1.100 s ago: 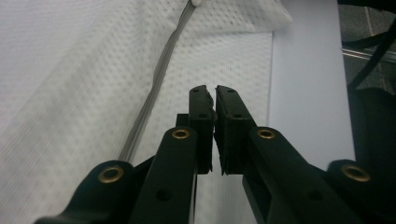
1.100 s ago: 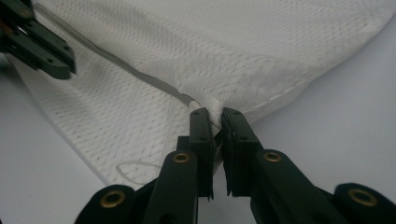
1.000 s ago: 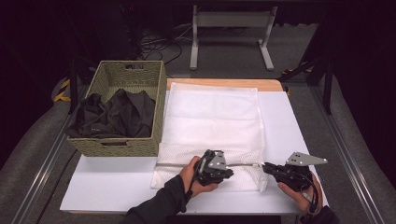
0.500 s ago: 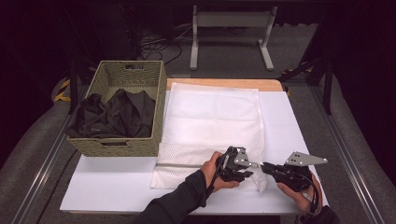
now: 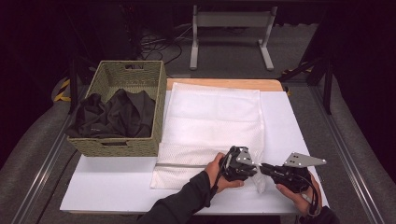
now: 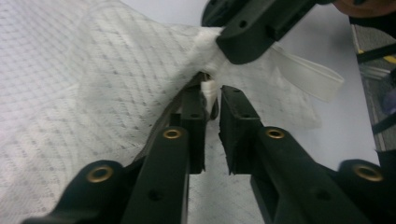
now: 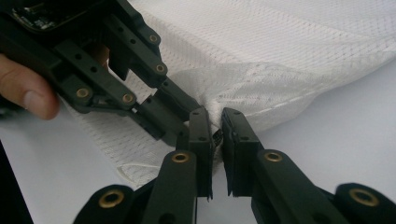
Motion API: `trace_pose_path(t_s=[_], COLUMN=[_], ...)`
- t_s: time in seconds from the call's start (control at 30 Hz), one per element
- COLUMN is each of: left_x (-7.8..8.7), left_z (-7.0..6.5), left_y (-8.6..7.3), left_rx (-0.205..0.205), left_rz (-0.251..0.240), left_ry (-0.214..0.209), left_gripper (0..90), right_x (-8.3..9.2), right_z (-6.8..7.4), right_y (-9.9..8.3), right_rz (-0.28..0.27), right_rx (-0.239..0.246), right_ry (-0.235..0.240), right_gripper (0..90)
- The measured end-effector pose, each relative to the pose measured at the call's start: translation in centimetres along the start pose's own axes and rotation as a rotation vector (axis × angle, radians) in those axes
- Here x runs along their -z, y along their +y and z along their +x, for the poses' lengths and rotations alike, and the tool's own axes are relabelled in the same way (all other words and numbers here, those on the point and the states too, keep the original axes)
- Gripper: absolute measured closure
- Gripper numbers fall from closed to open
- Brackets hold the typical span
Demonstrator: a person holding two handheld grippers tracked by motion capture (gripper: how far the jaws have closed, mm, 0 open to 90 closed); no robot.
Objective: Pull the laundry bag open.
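One mesh bag; one basket; two grippers.

White mesh bag, flat on table

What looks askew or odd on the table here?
The mesh laundry bag lies flat except its near right corner, bunched and lifted where both grippers pinch it. Dark clothes hang over the basket rim.

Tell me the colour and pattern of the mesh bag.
White, diamond-patterned mesh bag; right gripper view shows it best.
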State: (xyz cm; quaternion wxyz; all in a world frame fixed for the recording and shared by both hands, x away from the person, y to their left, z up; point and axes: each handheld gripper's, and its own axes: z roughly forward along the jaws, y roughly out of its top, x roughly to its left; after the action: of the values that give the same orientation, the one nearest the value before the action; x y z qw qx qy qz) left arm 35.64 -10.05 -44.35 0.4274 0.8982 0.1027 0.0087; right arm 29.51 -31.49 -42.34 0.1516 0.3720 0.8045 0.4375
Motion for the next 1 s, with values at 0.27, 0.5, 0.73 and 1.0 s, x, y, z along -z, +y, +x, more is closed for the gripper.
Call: trace_pose_path(t_s=[0.27,0.5,0.73,1.0], left_x=[-0.3,-0.5,-0.4,0.1], left_z=[0.1,0.2,0.7,1.1], left_y=[0.0,-0.2,-0.6,-1.3], left_rx=[0.018,0.055,0.091,0.145], left_rz=[-0.013,-0.044,-0.045,-0.041], left_ry=[-0.02,-0.018,-0.056,-0.043], left_gripper=[78.3,83.0,85.8,86.4], right_x=[0.0,-0.1,-0.2,0.3], right_z=[0.0,0.0,0.1,0.0], right_y=[-0.1,-0.1,-0.2,-0.3], right_rz=[-0.006,-0.002,0.001,-0.018], right_rx=[-0.008,-0.01,0.004,-0.002], right_ry=[0.012,0.018,-0.003,-0.025], right_gripper=[82.7,82.3,83.6,84.9])
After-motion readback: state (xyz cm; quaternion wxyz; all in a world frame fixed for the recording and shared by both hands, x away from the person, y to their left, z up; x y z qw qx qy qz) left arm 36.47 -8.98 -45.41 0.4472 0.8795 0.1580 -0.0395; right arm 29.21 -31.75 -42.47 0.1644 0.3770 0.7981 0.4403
